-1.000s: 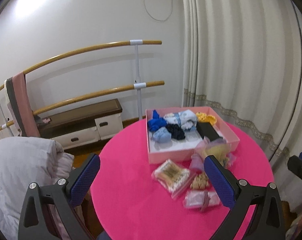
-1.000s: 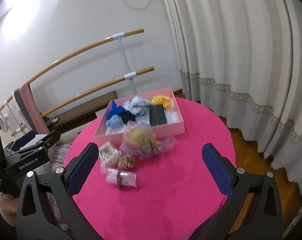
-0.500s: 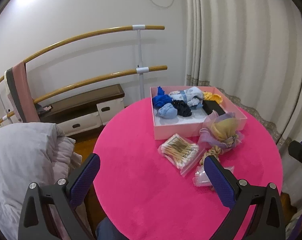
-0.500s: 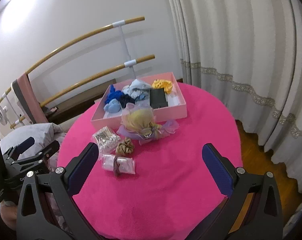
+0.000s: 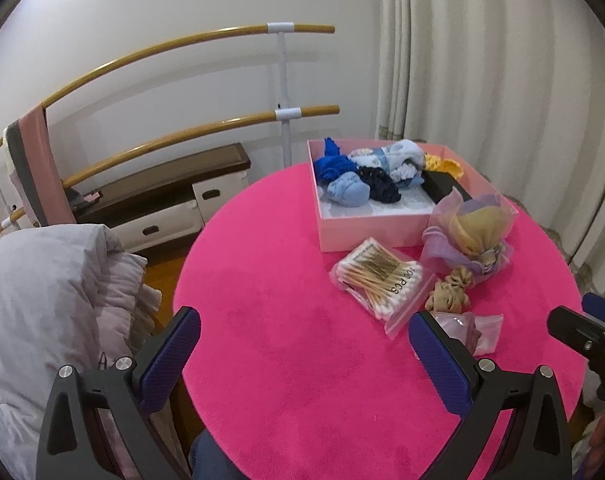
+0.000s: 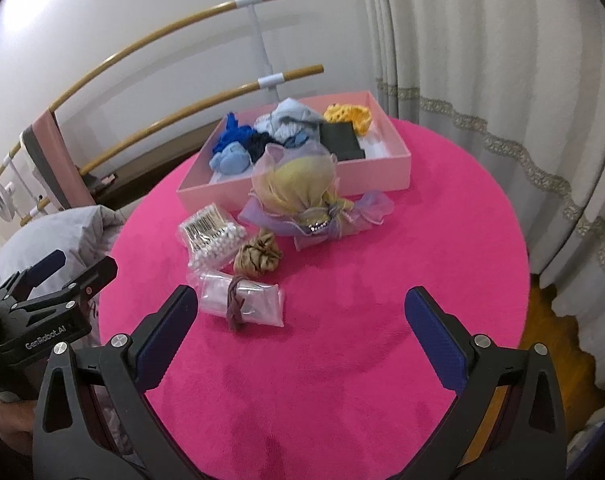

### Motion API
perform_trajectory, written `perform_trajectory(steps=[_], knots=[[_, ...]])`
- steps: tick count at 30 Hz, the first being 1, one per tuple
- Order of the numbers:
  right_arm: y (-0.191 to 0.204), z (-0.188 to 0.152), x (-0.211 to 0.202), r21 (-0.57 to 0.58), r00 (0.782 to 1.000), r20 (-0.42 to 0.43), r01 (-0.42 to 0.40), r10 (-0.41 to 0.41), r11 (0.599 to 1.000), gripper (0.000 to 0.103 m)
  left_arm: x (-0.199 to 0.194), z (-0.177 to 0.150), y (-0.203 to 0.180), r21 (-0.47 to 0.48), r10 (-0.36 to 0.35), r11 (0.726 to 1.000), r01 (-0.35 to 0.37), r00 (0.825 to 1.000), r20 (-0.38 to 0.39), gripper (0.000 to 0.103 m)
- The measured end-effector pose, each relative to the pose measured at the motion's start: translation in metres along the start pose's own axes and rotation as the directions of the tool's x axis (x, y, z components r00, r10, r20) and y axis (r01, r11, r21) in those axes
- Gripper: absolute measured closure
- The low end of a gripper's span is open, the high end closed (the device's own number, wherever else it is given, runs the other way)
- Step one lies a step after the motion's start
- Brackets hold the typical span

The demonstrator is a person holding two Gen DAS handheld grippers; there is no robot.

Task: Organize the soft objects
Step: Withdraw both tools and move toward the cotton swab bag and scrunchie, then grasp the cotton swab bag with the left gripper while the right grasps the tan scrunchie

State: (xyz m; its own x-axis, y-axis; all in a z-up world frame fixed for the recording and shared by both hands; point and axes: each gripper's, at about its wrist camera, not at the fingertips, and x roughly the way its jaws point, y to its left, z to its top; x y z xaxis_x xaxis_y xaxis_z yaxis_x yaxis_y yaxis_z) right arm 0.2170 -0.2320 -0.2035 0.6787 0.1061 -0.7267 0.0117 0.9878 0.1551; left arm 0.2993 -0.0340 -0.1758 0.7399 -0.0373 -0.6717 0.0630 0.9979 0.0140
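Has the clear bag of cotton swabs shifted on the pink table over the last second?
No. The clear bag of cotton swabs keeps its place just in front of the pink box; only the cameras moved.

Swab bag (image 5: 380,280), scrunchie (image 5: 449,289) and pouch (image 5: 472,236) before box (image 5: 366,234).

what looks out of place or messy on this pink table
Four items lie loose on the round pink table outside the pink cardboard box: organza hair accessory, bag of cotton swabs, tan scrunchie, clear bag with a brown hair tie. Nothing spilled.
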Motion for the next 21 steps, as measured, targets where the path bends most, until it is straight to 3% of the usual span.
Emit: perform_trajectory(steps=[7, 9, 13, 21], knots=[[0.002, 0.011, 0.032, -0.004, 0.998, -0.048, -0.030, 0.030, 1.000, 0.000, 0.042, 0.012, -0.003, -0.006, -0.018, 1.000, 0.017, 0.999, -0.045, 0.000], [0.003, 0.015, 0.045, -0.001, 0.996, -0.076, -0.057, 0.056, 0.998, 0.005, 0.053, 0.017, -0.004, 0.001, -0.028, 1.000, 0.028, 0.998, -0.052, 0.000], [0.002, 0.020, 0.070, 0.022, 0.988, -0.124, -0.091, 0.093, 0.996, 0.025, 0.070, 0.021, -0.006, 0.026, -0.042, 0.999, 0.043, 0.998, -0.057, 0.000], [0.009, 0.027, 0.112, 0.033, 0.965, -0.202, -0.161, 0.164, 0.986, 0.042, 0.101, 0.020, -0.009, 0.065, -0.060, 0.996, 0.066, 0.994, -0.095, 0.000]])
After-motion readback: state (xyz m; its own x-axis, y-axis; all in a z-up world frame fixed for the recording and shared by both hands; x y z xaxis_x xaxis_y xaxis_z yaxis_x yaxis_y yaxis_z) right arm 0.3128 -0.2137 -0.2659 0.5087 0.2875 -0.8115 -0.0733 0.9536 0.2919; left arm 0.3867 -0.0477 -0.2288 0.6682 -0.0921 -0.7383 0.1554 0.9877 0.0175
